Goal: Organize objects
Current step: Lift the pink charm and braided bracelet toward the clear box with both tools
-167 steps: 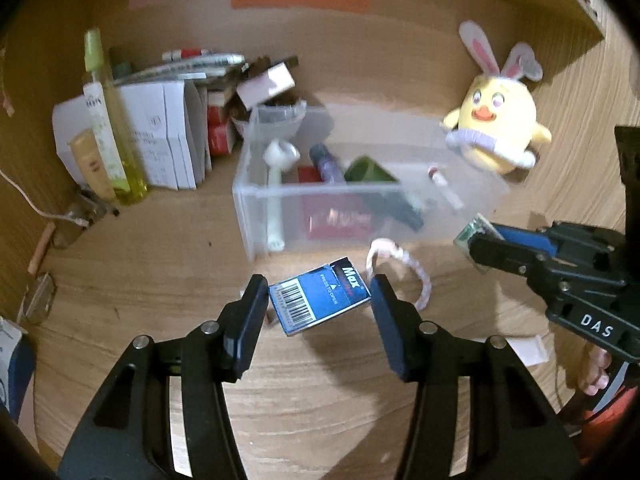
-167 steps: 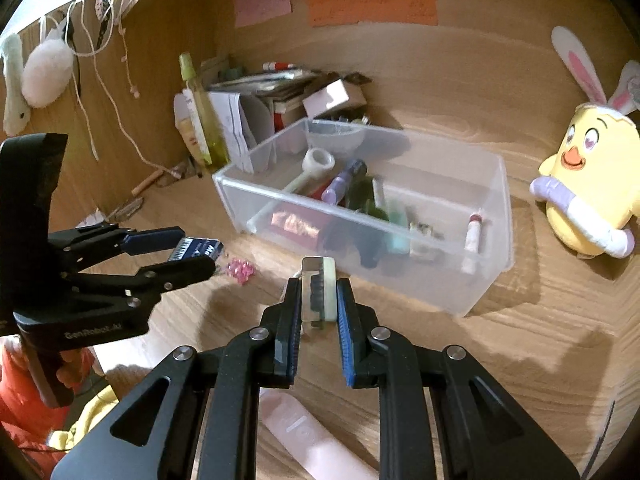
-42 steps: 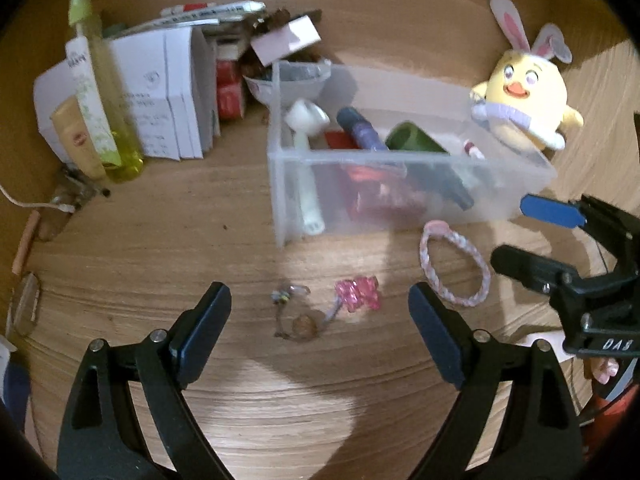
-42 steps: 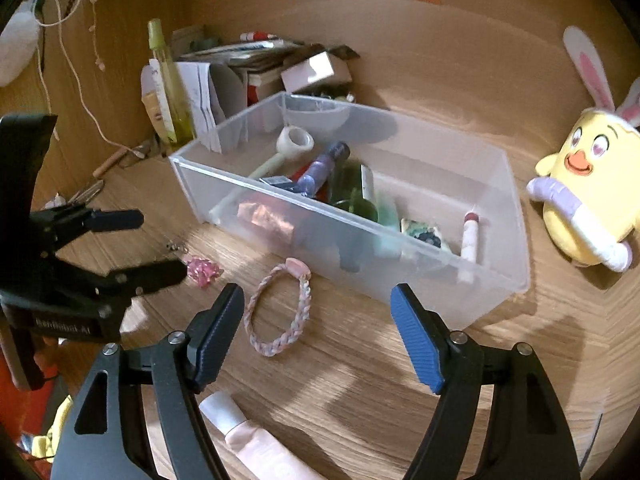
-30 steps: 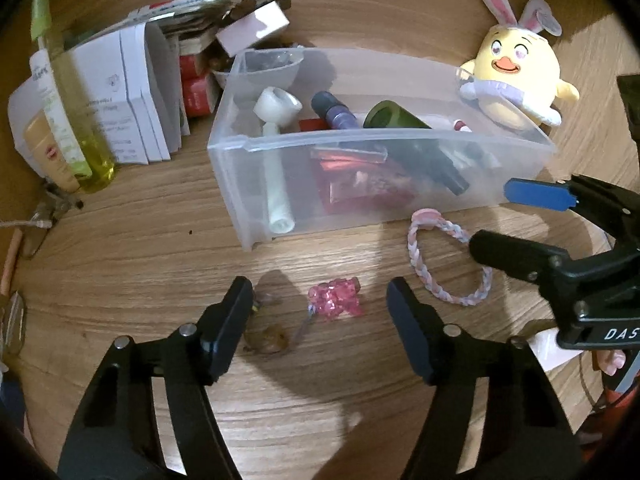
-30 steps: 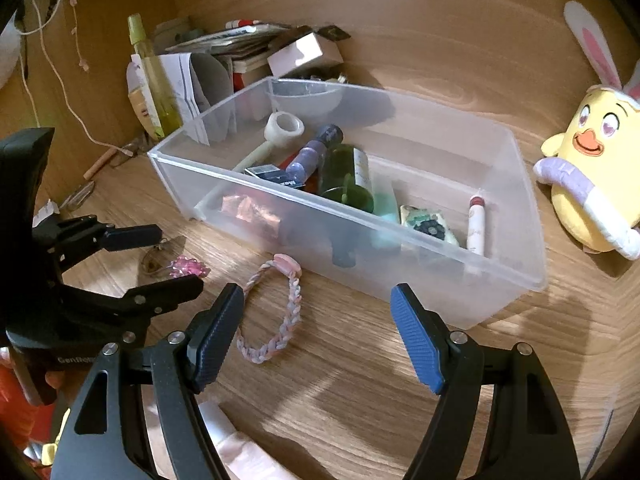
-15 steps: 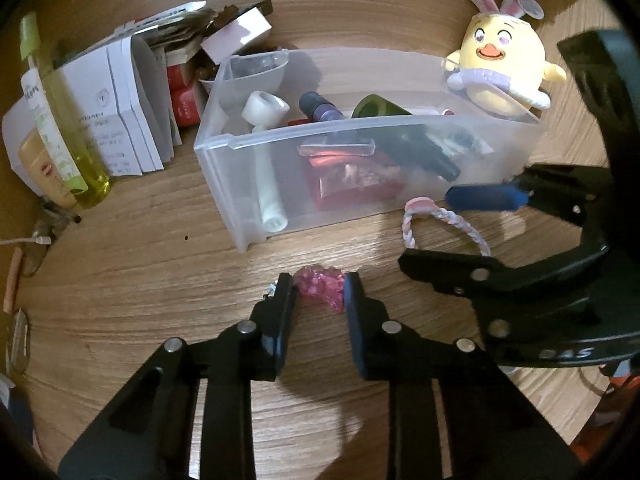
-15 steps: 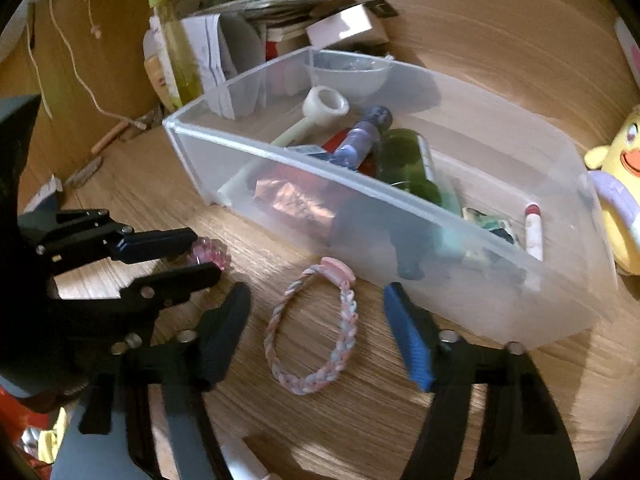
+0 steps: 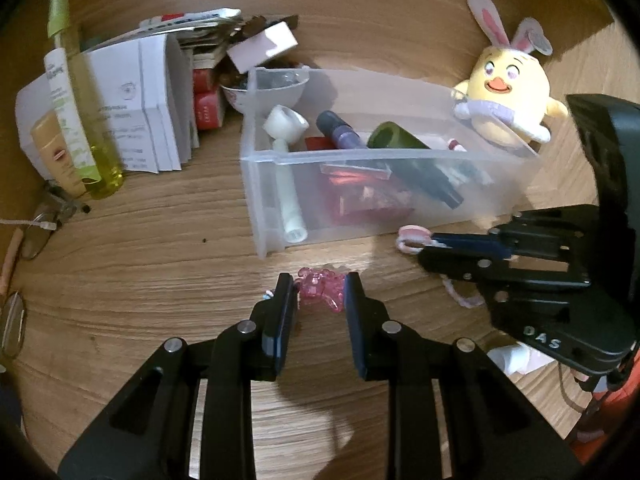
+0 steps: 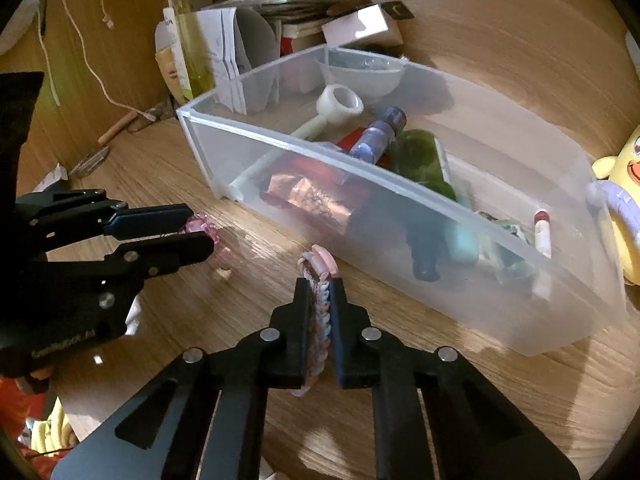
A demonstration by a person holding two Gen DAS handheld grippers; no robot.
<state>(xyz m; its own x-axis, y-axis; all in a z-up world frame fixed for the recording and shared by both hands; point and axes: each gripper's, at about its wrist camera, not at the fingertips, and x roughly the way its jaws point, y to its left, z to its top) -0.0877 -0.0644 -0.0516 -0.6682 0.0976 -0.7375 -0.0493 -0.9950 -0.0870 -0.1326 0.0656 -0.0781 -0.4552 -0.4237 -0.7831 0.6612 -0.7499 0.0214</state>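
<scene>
a: which step is in hand?

b: the pick-up, by the look of it. the left gripper (image 9: pixel 319 294) has its jaws drawn in on the pink charm (image 9: pixel 322 285), which sits on the wooden desk (image 9: pixel 132 264) just in front of the clear bin (image 9: pixel 372 156). the right gripper (image 10: pixel 320 300) has its jaws pressed together on the braided bracelet (image 10: pixel 319 312), also on the desk beside the bin's near wall.

a: is the charm really clamped?

b: in the right wrist view the left gripper (image 10: pixel 200 232) shows the charm (image 10: pixel 199 226) pinched at its tips, so it reads as gripped, though how firm the hold is cannot be told.

a: how does the bracelet lie?

b: squeezed flat into a narrow loop, its long axis running along the fingers, away from the camera. the pink clasp end points toward the bin and pokes out past the tips; the other end trails back under the gripper.

a: and the next move?

b: probably a lift clear of the near wall, then a carry over the rim and a release inside. the bracelet is limp, so the trailing loop may catch on the wall unless raised high enough. the bin already holds bottles and tubes, so a free spot at the right end seems the better drop.
</scene>
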